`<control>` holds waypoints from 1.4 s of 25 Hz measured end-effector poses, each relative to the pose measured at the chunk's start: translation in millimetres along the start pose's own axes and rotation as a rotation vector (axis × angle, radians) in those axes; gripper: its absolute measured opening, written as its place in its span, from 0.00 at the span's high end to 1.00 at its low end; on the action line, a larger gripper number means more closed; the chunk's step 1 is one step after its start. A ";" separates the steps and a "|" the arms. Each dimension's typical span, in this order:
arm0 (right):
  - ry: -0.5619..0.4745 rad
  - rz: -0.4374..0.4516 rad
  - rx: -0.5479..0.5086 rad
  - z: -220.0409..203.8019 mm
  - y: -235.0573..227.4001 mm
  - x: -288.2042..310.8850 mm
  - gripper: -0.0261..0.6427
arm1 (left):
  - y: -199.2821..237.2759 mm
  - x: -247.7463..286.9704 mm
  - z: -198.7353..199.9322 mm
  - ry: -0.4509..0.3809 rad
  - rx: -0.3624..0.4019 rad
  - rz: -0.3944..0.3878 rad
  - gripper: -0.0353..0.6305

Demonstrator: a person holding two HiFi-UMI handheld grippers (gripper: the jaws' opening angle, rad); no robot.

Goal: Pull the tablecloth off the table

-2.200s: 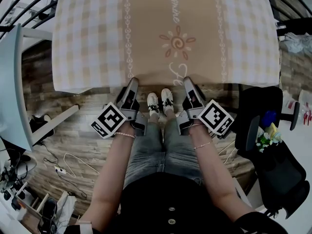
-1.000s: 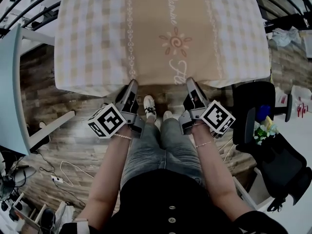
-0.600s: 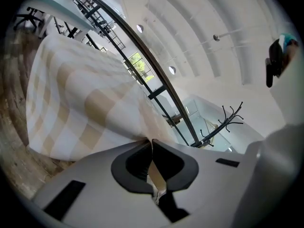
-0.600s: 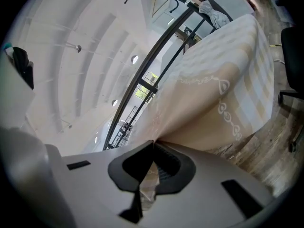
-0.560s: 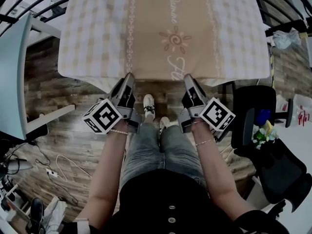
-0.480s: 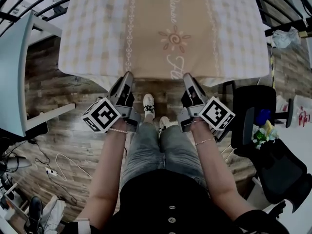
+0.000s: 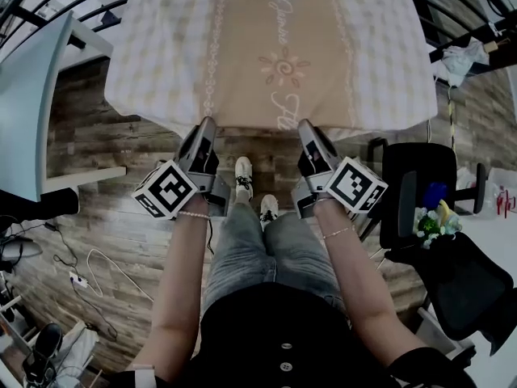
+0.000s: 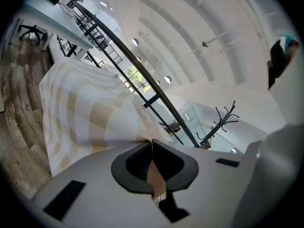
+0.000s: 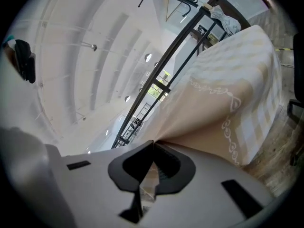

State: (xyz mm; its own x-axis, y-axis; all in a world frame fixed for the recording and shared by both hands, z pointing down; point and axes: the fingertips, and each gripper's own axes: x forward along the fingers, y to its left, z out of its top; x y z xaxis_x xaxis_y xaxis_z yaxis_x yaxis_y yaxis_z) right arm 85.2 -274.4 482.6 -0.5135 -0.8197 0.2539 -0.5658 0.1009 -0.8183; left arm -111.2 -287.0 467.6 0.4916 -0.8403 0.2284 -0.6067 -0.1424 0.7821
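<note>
The beige-and-white checked fabric tablecloth has its near hem clamped in the closed jaws of the left gripper and right gripper.

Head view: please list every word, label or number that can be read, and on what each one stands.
"Jasmine" (cursive, likely but not certain): on the tablecloth, along its beige middle band.
"Fl...": a second cursive word on it, near the held edge; the rest is unreadable.
Left marker cube and right marker cube: only black-and-white square patterns, no letters.
</note>
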 end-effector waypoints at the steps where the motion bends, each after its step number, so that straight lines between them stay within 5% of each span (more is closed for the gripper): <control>1: 0.007 0.007 -0.009 -0.1 1.2 -3.3 0.92 | -2.7 -2.9 -0.8 -0.008 0.001 0.000 0.92; 12: 0.028 0.061 -0.033 -12.3 18.6 -43.8 0.92 | -34.3 -43.3 -10.7 -0.052 0.041 0.000 0.92; 35: -0.032 -0.008 -0.047 -82.3 53.4 -141.9 0.92 | -49.6 -157.3 -61.2 0.050 0.054 -0.082 0.92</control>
State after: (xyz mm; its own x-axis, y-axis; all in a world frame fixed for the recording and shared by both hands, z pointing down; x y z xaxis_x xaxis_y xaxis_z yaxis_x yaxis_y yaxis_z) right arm 74.8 -106.3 445.3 -0.4880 -0.8384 0.2428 -0.5998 0.1200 -0.7911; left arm -120.3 -115.8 428.4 0.5709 -0.7975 0.1950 -0.5953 -0.2385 0.7673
